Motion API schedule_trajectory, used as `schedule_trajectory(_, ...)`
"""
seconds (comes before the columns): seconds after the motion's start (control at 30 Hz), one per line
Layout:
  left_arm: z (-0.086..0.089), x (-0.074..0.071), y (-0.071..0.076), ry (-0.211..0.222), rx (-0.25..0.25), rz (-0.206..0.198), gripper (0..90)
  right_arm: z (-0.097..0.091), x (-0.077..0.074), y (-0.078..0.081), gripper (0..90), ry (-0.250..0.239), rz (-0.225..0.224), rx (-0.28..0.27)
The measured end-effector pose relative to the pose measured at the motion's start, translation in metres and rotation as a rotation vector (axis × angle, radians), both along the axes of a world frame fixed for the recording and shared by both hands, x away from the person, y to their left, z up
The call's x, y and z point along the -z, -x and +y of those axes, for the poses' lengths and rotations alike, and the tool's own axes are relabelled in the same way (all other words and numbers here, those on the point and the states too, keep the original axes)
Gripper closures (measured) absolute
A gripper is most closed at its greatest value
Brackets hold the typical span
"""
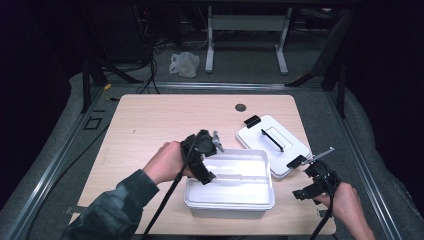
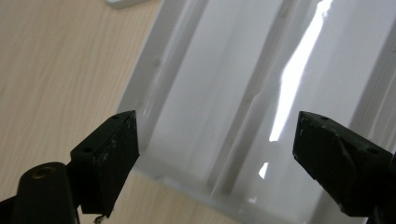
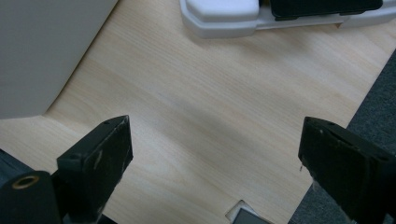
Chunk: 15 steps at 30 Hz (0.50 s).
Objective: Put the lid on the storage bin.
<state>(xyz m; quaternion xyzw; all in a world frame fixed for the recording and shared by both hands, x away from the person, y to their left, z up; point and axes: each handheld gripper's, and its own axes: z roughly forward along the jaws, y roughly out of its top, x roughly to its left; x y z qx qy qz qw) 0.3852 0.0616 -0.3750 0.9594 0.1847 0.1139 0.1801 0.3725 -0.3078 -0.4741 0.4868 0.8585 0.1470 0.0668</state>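
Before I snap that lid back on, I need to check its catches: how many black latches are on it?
2. One latch sits at the far-left corner of the white lid; the other latch is at its near edge, close to the right gripper. None seems hidden.

No legible text, label or number, perhaps for the dim, blurred views.

Your left gripper [image 1: 209, 176] hangs over the left end of the white plastic box [image 1: 231, 197], jaws apart with nothing between them. The box's lid [image 1: 255, 136], with its black handle, lies on the worktop [image 1: 150, 120] just behind. Your right gripper [image 1: 302, 192] hovers, jaws spread, off the box's right end.
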Motion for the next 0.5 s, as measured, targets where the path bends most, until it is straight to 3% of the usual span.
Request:
schedule_trajectory(0.07,0.024,0.0,0.006,0.017,-0.067,-0.016,7.7,0.0,-0.002,-0.002,9.2,0.0,0.003,0.003)
schedule_trajectory(0.13,0.033,0.001,0.008,0.018,-0.091,-0.022,5.1,0.0,-0.003,-0.003,9.1,0.005,0.002,0.003)
schedule_trajectory(0.17,0.049,0.006,0.01,0.027,-0.141,-0.013,3.7,0.002,-0.004,-0.005,9.1,0.024,-0.002,-0.001)
schedule_trajectory(0.2,0.049,0.006,0.01,0.027,-0.141,-0.013,2.5,0.002,-0.004,-0.005,9.1,0.024,-0.002,-0.001)
schedule_trajectory(0.23,0.057,0.009,0.011,0.037,-0.165,-0.007,2.5,0.003,-0.005,-0.005,9.3,0.033,-0.004,-0.007)
schedule_trajectory(0.27,0.072,0.016,0.012,0.049,-0.219,-0.004,1.5,0.004,-0.006,-0.009,9.2,0.04,-0.003,-0.01)
schedule_trajectory(0.3,0.072,0.016,0.012,0.049,-0.219,-0.004,0.8,0.004,-0.006,-0.009,9.2,0.04,-0.003,-0.01)
schedule_trajectory(0.37,0.092,0.027,0.012,0.044,-0.272,0.005,0.1,0.009,-0.008,-0.017,9.1,0.054,-0.01,-0.016)
schedule_trajectory(0.47,0.104,0.035,0.012,0.047,-0.311,0.011,0.0,0.013,-0.01,-0.022,9.0,0.063,-0.01,-0.025)
schedule_trajectory(0.5,0.112,0.043,0.011,0.054,-0.345,0.022,0.0,0.017,-0.012,-0.028,8.8,0.09,-0.025,-0.034)
